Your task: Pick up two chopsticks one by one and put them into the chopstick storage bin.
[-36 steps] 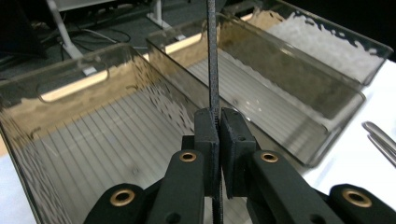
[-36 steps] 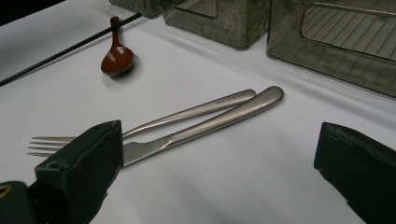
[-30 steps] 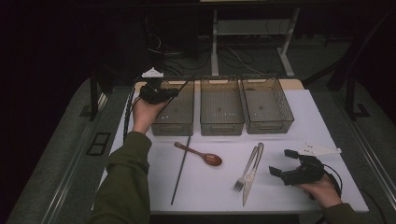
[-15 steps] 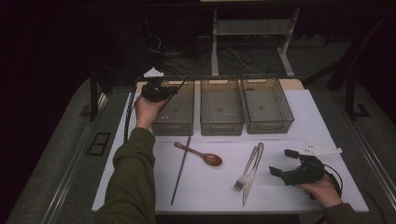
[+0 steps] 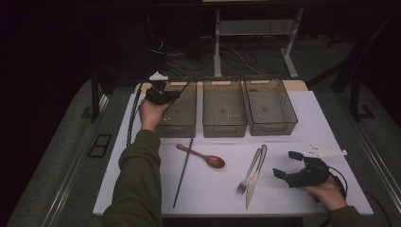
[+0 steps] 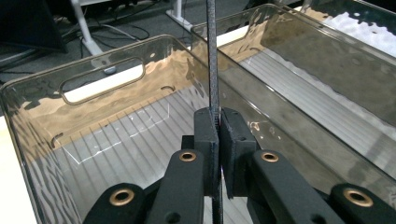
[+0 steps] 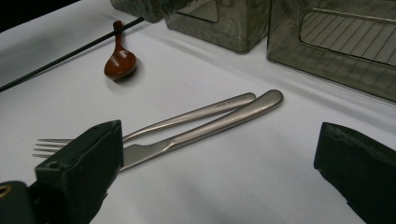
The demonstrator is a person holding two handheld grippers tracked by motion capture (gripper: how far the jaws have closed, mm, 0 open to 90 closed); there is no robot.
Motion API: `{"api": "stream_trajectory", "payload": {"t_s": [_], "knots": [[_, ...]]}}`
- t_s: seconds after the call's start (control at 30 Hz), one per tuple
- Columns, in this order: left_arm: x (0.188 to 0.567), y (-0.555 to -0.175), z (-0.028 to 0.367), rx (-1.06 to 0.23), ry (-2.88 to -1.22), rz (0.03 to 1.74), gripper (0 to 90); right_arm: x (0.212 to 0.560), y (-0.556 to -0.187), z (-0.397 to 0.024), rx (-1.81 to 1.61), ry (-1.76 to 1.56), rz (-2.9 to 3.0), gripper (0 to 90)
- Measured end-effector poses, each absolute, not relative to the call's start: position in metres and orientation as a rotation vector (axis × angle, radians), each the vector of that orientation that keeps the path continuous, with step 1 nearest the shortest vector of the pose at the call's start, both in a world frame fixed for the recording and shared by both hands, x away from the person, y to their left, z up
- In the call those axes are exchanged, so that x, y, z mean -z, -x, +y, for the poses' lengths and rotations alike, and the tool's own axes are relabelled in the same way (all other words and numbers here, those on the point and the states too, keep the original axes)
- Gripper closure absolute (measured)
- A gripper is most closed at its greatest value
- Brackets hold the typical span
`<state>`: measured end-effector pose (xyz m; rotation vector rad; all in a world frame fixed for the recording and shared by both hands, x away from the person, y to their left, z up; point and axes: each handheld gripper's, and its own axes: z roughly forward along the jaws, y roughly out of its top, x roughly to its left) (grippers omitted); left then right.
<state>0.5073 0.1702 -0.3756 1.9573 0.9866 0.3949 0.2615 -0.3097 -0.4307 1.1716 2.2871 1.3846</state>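
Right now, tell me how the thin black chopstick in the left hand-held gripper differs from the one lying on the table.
The gripped thin black chopstick is raised, clamped in the shut left hand-held gripper over the clear plastic bin; the loose black chopstick lies flat on the white table, untouched. Both are straight and black.

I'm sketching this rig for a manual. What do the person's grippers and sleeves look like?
Both grippers, left gripper and right gripper, are black with two blocky jaws; brass-coloured rivets show at the left one's linkage. Each carries a pale three-cornered plate on top and trails a black cable. The left sleeve is olive green.
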Motion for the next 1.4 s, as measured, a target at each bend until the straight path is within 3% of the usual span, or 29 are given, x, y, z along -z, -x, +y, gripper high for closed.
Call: {"api": "stream_trajectory", "payload": {"t_s": [0.23,0.53,0.93,1.4], "knots": [[0.377,-0.508,0.169,-0.405,-1.965,1.011,83.7,0.431,-0.261,-0.310,-1.389,-1.170,2.282,1.0],[0.373,-0.507,0.167,-0.431,-1.961,1.009,75.0,0.430,-0.261,-0.310,-1.387,-1.169,2.285,1.0],[0.355,-0.493,0.167,-0.431,-1.979,1.024,53.4,0.431,-0.261,-0.310,-1.381,-1.175,2.287,1.0],[0.335,-0.451,0.167,-0.374,-1.946,1.027,35.9,0.432,-0.261,-0.309,-1.374,-1.174,2.290,1.0]]}}
